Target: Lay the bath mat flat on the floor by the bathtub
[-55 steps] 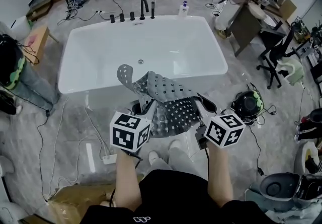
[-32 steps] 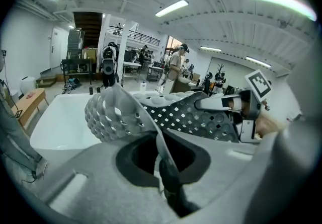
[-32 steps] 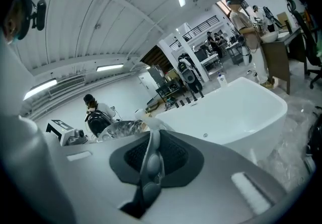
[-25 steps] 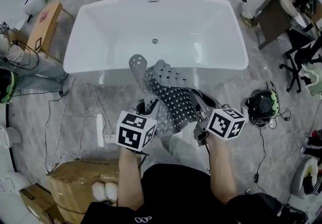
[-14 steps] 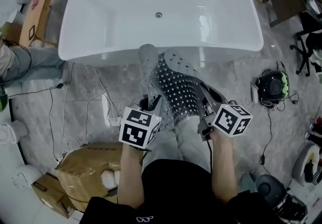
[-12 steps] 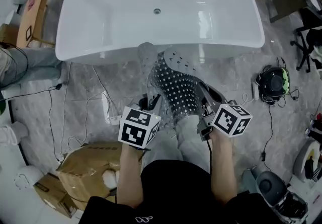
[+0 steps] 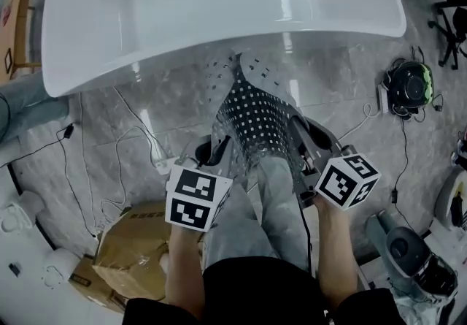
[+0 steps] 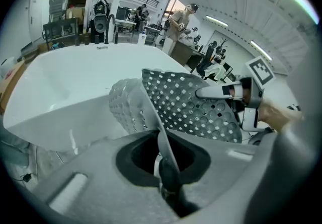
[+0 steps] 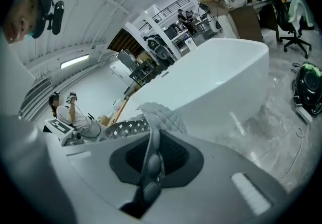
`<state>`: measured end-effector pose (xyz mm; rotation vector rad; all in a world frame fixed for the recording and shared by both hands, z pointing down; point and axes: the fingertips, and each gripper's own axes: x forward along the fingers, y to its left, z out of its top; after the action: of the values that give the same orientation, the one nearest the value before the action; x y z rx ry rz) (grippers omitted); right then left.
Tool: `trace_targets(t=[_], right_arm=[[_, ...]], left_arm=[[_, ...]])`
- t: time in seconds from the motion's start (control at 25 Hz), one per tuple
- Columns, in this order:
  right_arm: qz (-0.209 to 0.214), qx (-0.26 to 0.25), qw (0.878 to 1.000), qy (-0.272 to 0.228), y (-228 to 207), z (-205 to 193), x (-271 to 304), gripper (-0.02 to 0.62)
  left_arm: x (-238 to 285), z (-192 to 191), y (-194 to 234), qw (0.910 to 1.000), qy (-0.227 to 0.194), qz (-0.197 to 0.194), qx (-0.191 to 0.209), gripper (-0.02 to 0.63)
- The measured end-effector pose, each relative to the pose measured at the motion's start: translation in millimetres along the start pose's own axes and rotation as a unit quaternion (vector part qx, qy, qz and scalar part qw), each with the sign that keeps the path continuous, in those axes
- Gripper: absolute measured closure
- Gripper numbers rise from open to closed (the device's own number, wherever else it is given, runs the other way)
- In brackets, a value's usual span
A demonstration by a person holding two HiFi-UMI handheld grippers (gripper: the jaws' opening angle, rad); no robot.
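Note:
A grey perforated bath mat [image 7: 252, 115] hangs folded between my two grippers, above the marble floor in front of the white bathtub [image 7: 219, 9]. My left gripper [image 7: 217, 152] is shut on the mat's near left edge [image 8: 163, 147]. My right gripper [image 7: 299, 142] is shut on its near right edge [image 9: 151, 152]. The mat's far end [image 7: 222, 68] curls over close to the tub wall. From the left gripper view the mat [image 8: 186, 102] spreads toward the right gripper [image 8: 221, 91]; the tub [image 8: 75, 82] lies behind it.
A cardboard box [image 7: 128, 258] sits at my left. White cables and a power strip [image 7: 164, 164] trail over the floor left of the mat. A helmet-like device [image 7: 408, 86] lies at the right, a round grey machine [image 7: 412, 254] at lower right. My legs [image 7: 255, 207] stand below the mat.
My head has tilted further down and nearer the tub, so the tub slid up the view. Both grippers keep their hold, and the mat now hangs lower, stretched along the floor's line.

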<state>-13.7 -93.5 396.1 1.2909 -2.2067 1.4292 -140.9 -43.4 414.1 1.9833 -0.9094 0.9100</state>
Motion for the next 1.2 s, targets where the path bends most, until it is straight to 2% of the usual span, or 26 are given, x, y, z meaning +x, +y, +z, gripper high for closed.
trace_targets(t=[0.24,0.4,0.52,0.8,0.96,1.08,1.2], right_arm=[[-0.025,0.024,0.999,-0.005,-57,-37,32,0.577],[-0.039,0.037,0.999,-0.007,-98,-63,55,0.577],[-0.047,0.037,0.998,-0.002,-123,-85,79,0.577],[-0.037,0.023,0.999,0.018,-181,-123,121,0.577],[-0.039,0.052,0.998,0.008,-219,-139,142,0.577],[-0.036,0.074,0.997,0.006,-250,-148,162,0.577],[-0.034,0.069,0.997,0.024,-273,-157,185,0.577]], left_arm=[[66,-38,31,0.9999,0.016,0.001,-0.005,0.589],[105,-61,40,0.9993,0.033,0.000,0.014,0.589],[134,-82,55,0.9990,0.042,-0.006,0.014,0.589],[201,-115,80,0.9986,0.052,0.010,0.001,0.589],[233,-130,96,0.9981,0.057,0.018,-0.015,0.589],[260,-140,106,0.9977,0.061,0.028,-0.012,0.589],[285,-147,119,0.9971,0.066,0.035,-0.005,0.589]])
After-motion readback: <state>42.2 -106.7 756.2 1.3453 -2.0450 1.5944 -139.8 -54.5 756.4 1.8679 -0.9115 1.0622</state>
